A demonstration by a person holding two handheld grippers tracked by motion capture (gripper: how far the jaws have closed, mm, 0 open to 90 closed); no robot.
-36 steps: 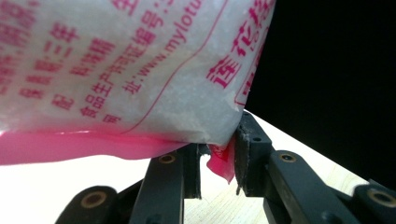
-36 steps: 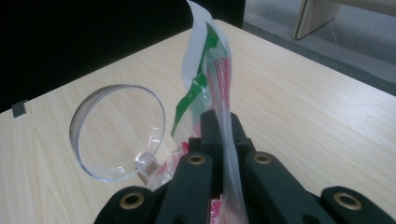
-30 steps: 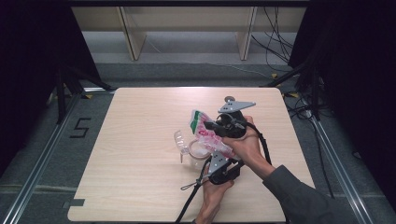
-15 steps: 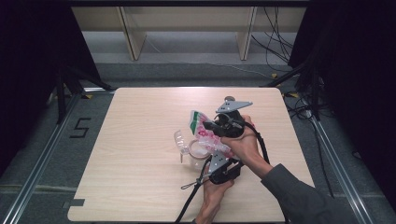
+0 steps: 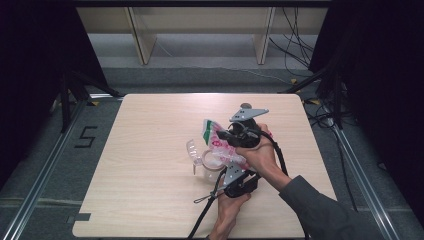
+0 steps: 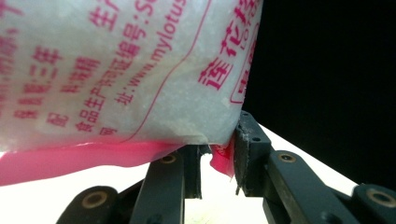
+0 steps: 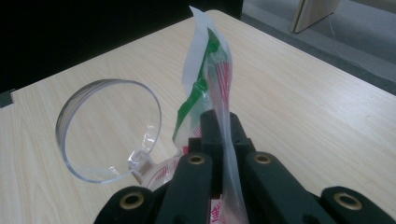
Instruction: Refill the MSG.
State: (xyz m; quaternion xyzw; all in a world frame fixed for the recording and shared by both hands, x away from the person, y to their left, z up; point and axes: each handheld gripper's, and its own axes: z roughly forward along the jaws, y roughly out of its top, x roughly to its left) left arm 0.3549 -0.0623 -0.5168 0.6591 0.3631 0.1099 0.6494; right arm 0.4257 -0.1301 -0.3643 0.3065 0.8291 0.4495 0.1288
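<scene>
Pale wood tabletop [image 5: 150,150] amid dark surroundings: 2 claws hold a printed plastic bag [image 5: 220,145] above its middle, beside a clear lidded cup [image 5: 197,155]. Left claw [image 5: 231,172] clamps the bag's pink bottom seam, while right claw [image 5: 227,134] is pinched shut on its thin top edge.

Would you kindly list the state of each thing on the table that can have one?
Bag: lifted off the table, pinched at two edges, top seal looks unopened.
Left tool: shut on the bag's pink bottom edge.
Right tool: shut on the bag's top edge.
Clear round lid: tilted on edge beside the bag, free of both tools.
</scene>
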